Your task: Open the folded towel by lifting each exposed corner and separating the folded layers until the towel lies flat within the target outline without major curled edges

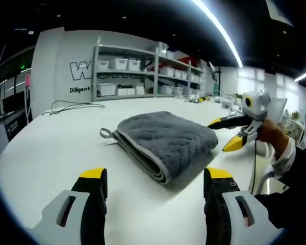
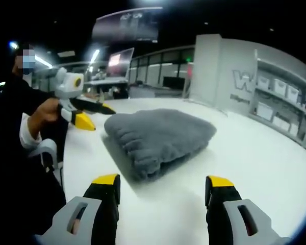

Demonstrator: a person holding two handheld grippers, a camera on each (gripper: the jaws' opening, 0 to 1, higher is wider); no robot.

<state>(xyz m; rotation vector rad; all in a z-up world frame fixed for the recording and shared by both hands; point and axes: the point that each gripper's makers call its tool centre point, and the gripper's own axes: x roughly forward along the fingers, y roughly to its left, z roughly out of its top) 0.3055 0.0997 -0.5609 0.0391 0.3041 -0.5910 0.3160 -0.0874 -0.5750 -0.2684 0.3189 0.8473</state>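
A grey plush towel [image 1: 163,140] lies folded in several layers on the white table [image 1: 46,148]. Its stacked edges face me, and a small hanging loop [image 1: 106,133] sticks out at its left corner. My left gripper [image 1: 155,176] is open just short of the towel's near edge, touching nothing. At the towel's right side my right gripper [image 1: 224,133] hovers open, held by a hand. In the right gripper view the towel [image 2: 160,138] sits ahead of the open right gripper [image 2: 163,181], and the left gripper [image 2: 96,116] stands open beyond the towel's far left corner.
Metal shelves [image 1: 137,71] with white bins stand beyond the table's far edge, in front of a white wall. A thin cable [image 1: 71,106] lies at the table's far left. The person [image 2: 20,132] stands at the table's edge. Bare tabletop [image 2: 265,153] surrounds the towel.
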